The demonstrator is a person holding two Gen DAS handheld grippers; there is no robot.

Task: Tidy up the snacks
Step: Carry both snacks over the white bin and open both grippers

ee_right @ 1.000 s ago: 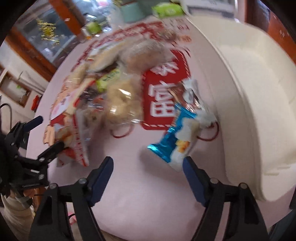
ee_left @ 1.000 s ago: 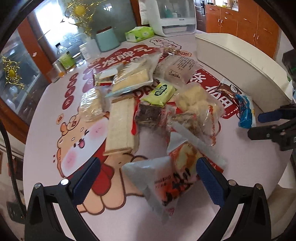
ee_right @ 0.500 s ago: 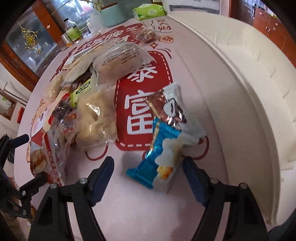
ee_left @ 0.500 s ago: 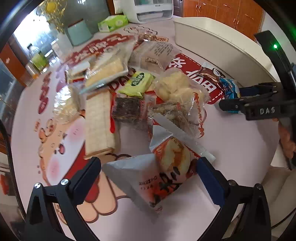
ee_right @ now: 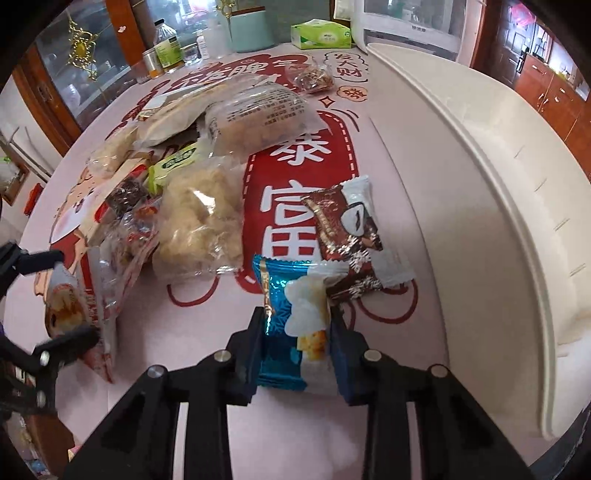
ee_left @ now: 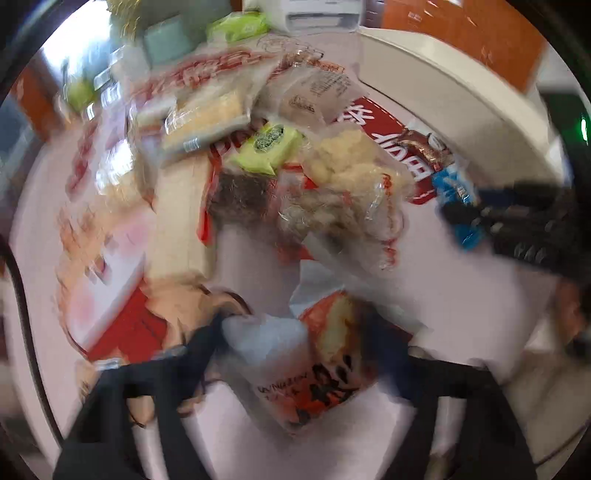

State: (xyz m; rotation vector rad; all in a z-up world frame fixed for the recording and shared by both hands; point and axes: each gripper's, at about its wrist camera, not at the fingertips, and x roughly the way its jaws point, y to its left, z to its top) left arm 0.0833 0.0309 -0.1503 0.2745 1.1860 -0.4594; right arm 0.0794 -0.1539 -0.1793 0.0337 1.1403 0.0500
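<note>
My left gripper (ee_left: 295,339) points down at an orange and white snack packet (ee_left: 310,362). Its jaws are closing, and both fingers touch the packet's sides; this view is blurred. My right gripper (ee_right: 297,332) has its jaws closing on a blue snack packet (ee_right: 295,306), with the pads pressed on both sides. A brown packet (ee_right: 343,229) lies against the blue one's far end. A long white bin (ee_right: 480,184) stands just right of them. In the right wrist view the left gripper (ee_right: 70,295) shows at the left edge around the orange packet (ee_right: 62,306).
A heap of wrapped snacks covers the pink and red tablecloth (ee_right: 177,369), among them a clear bag of pale puffs (ee_right: 199,221) and a green packet (ee_left: 269,147). At the far edge stand a tissue box (ee_right: 321,35), a teal container (ee_right: 247,31) and bottles (ee_right: 168,48).
Both grippers' jaws have come in from wide open onto their packets. The right gripper has come in over the blue packet. The left wrist view has tipped down and blurred.
</note>
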